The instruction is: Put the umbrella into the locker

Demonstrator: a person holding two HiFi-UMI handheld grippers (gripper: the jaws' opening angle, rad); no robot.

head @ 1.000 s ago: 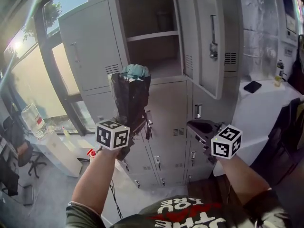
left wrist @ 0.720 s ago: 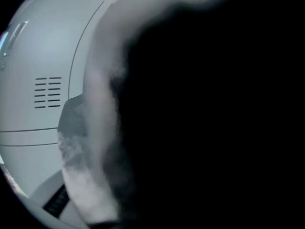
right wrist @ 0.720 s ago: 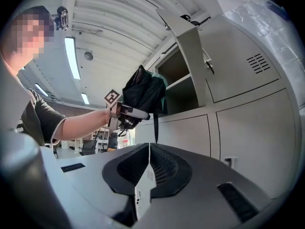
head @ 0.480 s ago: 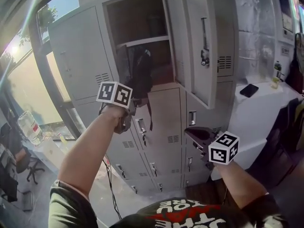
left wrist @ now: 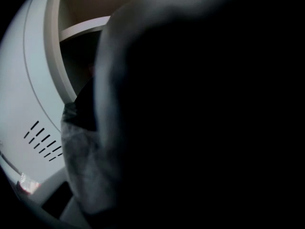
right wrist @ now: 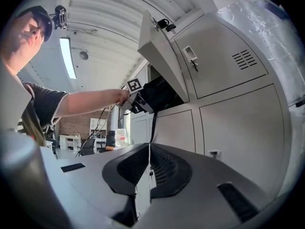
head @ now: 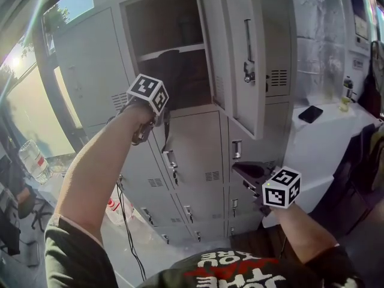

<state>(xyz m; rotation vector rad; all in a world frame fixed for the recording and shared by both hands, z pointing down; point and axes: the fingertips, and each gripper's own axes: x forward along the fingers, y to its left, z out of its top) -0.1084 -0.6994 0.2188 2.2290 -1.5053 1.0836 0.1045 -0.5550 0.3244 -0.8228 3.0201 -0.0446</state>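
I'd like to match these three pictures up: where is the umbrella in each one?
Head view: umbrella upper centre, inside the open locker.
Left gripper view: umbrella fills most of the picture, dark and close.
Right gripper view: umbrella centre, poking from the locker.
Shared landmark: the open locker, in all three.

I see the black folded umbrella (head: 175, 71) partway inside the grey locker (head: 180, 17), under its shelf (head: 157, 53). The door (head: 234, 59) stands wide open.

Dark short-sleeve tee (head: 78, 263), red/white chest print. White cubes with black square markers: left cube (head: 149, 92), right cube (head: 282, 188). Black cable (head: 124, 212) below left cube.
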